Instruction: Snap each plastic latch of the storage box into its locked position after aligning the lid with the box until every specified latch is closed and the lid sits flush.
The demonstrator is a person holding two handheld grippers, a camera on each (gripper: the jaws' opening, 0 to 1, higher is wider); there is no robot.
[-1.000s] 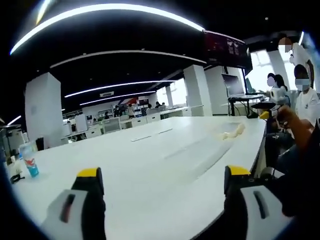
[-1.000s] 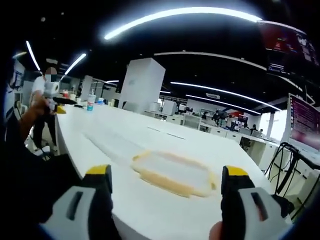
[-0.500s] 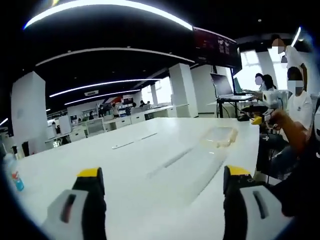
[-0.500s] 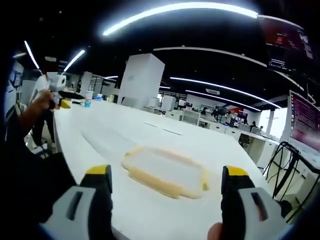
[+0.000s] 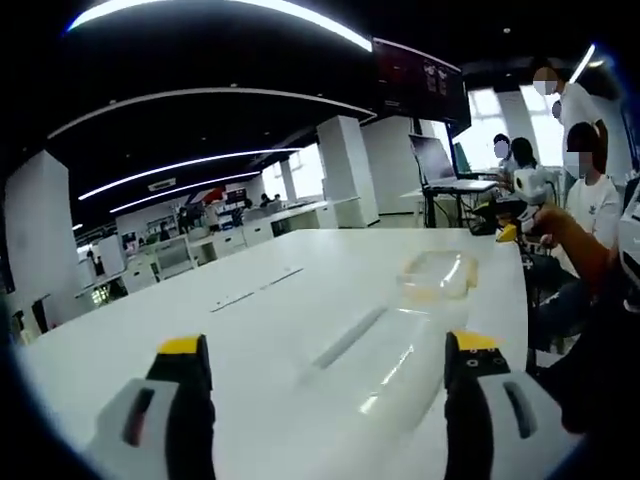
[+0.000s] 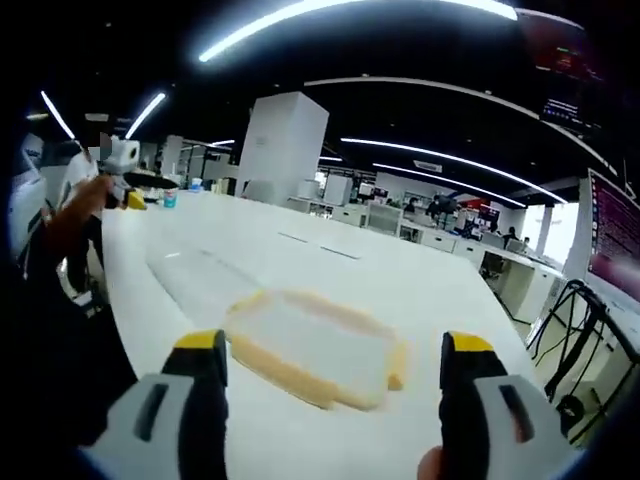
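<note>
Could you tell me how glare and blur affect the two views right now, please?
Left gripper view: the ceiling lights glare off the table, and the clear box nearly washes out. Right gripper view: the box is soft and blurred, its yellowish rim readable but no latch detail; the fisheye bends the ceiling lights.

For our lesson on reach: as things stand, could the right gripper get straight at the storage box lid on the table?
Probably yes. The right gripper is open, the storage box lid lies just ahead between its jaws, and only bare white table shows between them.

A long white table [image 5: 300, 310] stretched toward rows of desks [image 5: 230, 240]. Seated people [image 5: 590, 200] and a laptop [image 5: 435, 160] stood beyond its far end.
</note>
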